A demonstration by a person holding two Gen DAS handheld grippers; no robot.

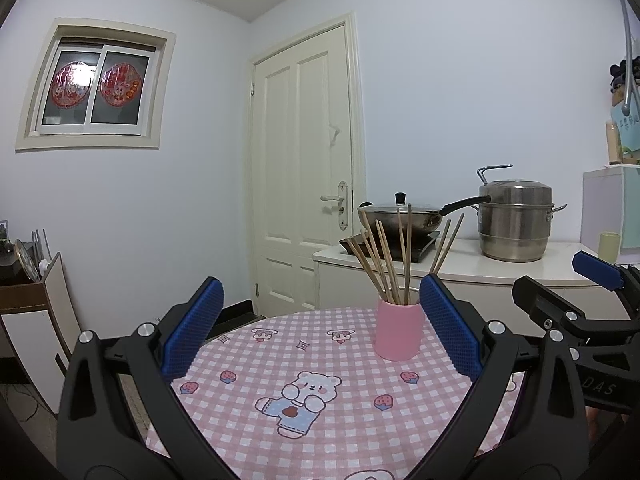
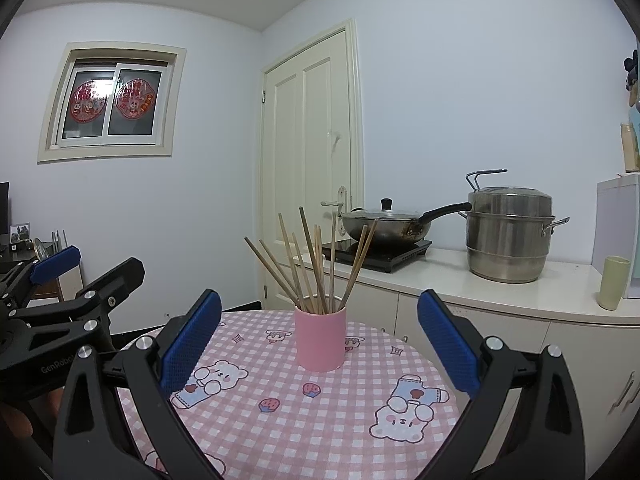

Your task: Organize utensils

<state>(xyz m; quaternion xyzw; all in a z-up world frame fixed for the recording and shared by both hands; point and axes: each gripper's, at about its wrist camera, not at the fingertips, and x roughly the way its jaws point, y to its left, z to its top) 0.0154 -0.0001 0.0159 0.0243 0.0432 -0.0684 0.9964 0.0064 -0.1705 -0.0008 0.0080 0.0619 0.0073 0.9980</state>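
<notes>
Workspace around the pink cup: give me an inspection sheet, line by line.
Surface: round table under a pink checked bear-print cloth.
Job's things: pink cup upright on the table, wooden chopsticks standing in it, fanned out.
Clutter: nothing seen on the table besides the cup.
Grippers: left gripper and right gripper both open, jaws wide, holding nothing, short of the cup.
Cables: nothing seen.
Surroundings: counter behind with lidded wok on a cooktop, steel steamer pot, green cup; closed door; window.

1 pink cup [image 2: 320,340], approx 10 chopsticks [image 2: 316,264], 1 wok [image 2: 384,226], 1 steamer pot [image 2: 508,236], 1 green cup [image 2: 613,282].
</notes>
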